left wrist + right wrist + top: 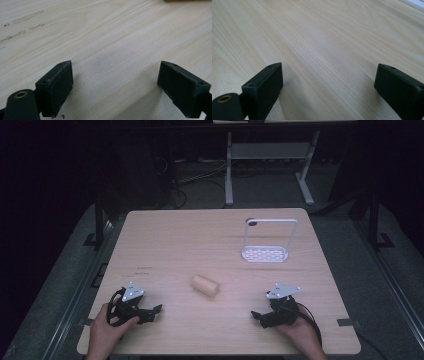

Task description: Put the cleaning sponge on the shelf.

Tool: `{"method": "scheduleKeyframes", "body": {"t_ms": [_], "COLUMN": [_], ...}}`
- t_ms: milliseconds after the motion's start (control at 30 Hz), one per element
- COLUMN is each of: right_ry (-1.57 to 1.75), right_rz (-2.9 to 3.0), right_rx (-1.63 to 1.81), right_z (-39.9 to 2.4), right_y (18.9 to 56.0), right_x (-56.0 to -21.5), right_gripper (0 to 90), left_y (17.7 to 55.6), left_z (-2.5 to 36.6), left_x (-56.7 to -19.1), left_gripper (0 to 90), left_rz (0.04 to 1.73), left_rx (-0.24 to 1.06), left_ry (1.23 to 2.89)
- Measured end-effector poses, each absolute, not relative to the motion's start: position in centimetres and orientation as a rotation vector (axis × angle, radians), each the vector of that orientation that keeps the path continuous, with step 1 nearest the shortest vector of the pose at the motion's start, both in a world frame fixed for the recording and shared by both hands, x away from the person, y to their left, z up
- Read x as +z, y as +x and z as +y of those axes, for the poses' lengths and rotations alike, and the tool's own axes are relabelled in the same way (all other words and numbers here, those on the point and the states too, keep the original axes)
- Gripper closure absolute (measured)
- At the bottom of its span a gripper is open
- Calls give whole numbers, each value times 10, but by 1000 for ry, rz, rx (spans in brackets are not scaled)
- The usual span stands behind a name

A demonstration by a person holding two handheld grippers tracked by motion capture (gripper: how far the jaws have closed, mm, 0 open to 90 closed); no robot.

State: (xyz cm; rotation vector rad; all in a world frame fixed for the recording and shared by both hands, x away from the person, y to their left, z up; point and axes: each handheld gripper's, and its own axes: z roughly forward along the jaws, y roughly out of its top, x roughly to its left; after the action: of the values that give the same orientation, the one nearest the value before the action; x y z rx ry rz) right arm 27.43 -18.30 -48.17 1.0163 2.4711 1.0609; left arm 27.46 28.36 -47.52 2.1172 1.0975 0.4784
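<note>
Two hand-held grippers rest low on a pale wooden table (165,235) near its front edge, with a small tan cylinder (206,286) lying on its side between them and a little farther from the person. The left gripper (154,312) sits at the lower left of the high view, its jaws pointing right and slightly away from the person; the right gripper (258,317) sits at the lower right, its jaws pointing left. In each gripper view the two black jaws stand wide apart with only bare wood grain between them, so both grippers are fully spread and hold nothing. The cylinder lies up and to the right of the left gripper and up and to the left of the right gripper; its long axis runs slantwise, from upper left to lower right in the high view. It is apart from both, and the left gripper looks somewhat nearer than the right, though the margin is small. A white wire rack (266,242) with an upright frame and a perforated base stands well beyond the cylinder, towards the far right of the table. Judged from this layout, a grasp across the cylinder's short width would require either gripper to advance and turn its jaws square to that slanted axis.
</note>
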Motion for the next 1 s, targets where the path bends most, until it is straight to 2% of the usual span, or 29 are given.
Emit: {"method": "scheduleKeyframes", "body": {"t_ms": [1000], "right_ry": [961], "right_rz": [2491], "right_rx": [1115], "right_z": [-166], "right_y": [284], "right_x": [-471], "right_gripper": [80], "left_y": [275], "left_z": [284], "left_x": [-475], "left_gripper": [126], "left_rz": [1097], "left_rx": [479], "left_ry": [2117]}}
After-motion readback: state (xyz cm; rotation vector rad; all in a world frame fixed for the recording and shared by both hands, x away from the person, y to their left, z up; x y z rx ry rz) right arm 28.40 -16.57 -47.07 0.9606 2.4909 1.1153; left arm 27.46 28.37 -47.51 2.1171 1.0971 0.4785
